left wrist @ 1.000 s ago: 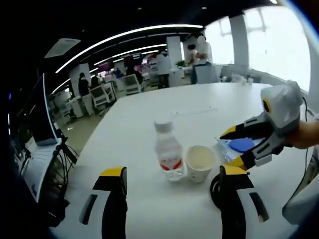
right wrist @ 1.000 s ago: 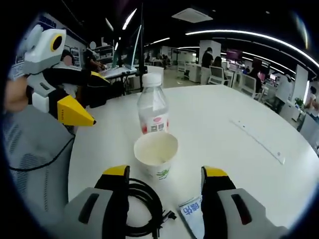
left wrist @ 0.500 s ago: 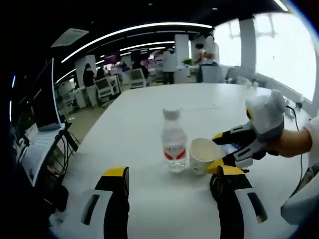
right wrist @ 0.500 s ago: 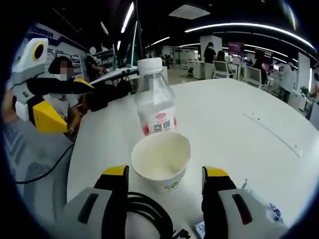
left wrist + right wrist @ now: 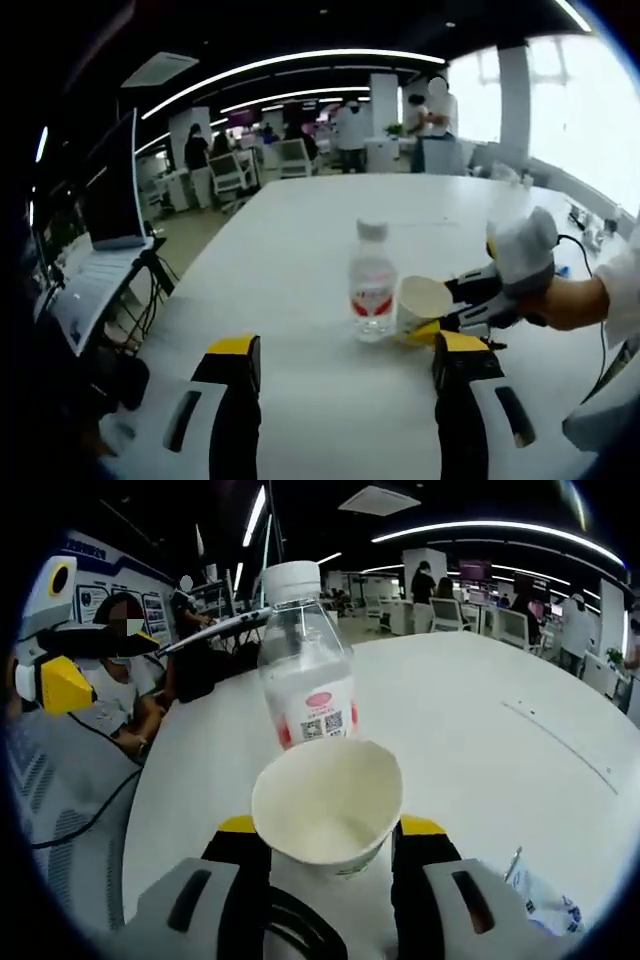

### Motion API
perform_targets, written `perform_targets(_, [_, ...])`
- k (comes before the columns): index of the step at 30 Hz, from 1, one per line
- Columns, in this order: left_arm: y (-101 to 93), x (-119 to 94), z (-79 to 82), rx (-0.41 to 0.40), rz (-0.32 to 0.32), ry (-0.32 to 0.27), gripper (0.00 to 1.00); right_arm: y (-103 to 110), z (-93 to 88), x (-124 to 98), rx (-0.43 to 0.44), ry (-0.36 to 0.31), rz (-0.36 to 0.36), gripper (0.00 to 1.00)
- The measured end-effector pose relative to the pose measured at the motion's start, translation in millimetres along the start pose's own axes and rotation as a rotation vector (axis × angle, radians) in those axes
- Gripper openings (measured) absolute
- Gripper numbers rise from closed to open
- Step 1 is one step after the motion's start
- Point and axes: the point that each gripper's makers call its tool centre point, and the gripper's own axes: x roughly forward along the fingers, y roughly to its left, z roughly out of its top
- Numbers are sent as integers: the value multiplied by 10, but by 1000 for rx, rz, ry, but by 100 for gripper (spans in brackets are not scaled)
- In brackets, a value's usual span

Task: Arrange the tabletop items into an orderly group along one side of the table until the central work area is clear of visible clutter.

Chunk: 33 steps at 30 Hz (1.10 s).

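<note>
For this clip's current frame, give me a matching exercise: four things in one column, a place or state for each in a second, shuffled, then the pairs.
Things:
1. paper cup
2. water bottle
3. left claw
4. laptop

Places or states:
A. open, nothing between its jaws
B. standing capped just behind the cup
C. off the table's edge, screen up
D. between the right claw's jaws

Pairs: 1-D, 2-B, 3-A, 4-C

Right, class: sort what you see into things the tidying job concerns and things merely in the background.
Job: cup between the right tongs, bottle, packet, cable, table.
Background: laptop, office chairs, people.
</note>
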Motion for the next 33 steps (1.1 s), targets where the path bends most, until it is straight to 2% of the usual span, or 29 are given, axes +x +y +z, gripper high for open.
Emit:
perform_targets(3, [16,-1,-21,-4,5,5,66,-18,19,-18,-1,-8,-2,40])
perform_targets(6, [30,9,-25,-8,7,5,66,-90,79,-47,-46,-30,-30,38])
perform_targets(17, [16,17,-49,-13,4,18,65,-316,99,-365,-31,-78,-91,37])
perform_targets(21, [2,27,-78,-22,-3,28,63,-442,9,-400,-25,-54,-114,37])
perform_targets(23, [-16,23,-69,-25,-7,27,63,-491,13,-408,-20,-62,-121,37])
perform_targets(33, [-60,51,-119,-33,-25,40,64,-565,-1,-402,-2,-63,-125,37])
